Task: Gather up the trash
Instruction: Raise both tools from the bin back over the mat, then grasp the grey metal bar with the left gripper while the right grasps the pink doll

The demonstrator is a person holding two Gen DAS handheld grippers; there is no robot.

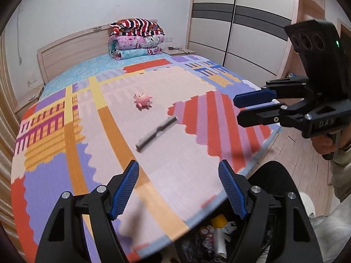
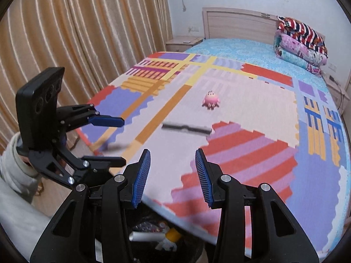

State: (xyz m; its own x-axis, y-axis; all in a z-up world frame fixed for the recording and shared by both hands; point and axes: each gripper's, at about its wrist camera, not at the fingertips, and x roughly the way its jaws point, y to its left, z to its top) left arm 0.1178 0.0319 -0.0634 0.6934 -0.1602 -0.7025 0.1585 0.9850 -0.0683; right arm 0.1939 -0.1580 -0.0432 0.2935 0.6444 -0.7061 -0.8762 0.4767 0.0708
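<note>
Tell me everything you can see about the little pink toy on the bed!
The pink toy is small and round, like a chubby little creature, with stubby legs underneath and a paler face. It looks soft or rubbery, though it is too small and blurred to be sure. It sits alone on the pale part of the colourful bedspread, near the middle of the bed. Nothing touches it but the bedspread. The grey stick-like thing lies apart from it, closer to the camera, and both hand-held grippers are well short of it.

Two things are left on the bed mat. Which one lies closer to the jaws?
The long grey stick-like piece, lying flat on the mat. The pink plush toy sits farther back toward the headboard, apart from it.
</note>
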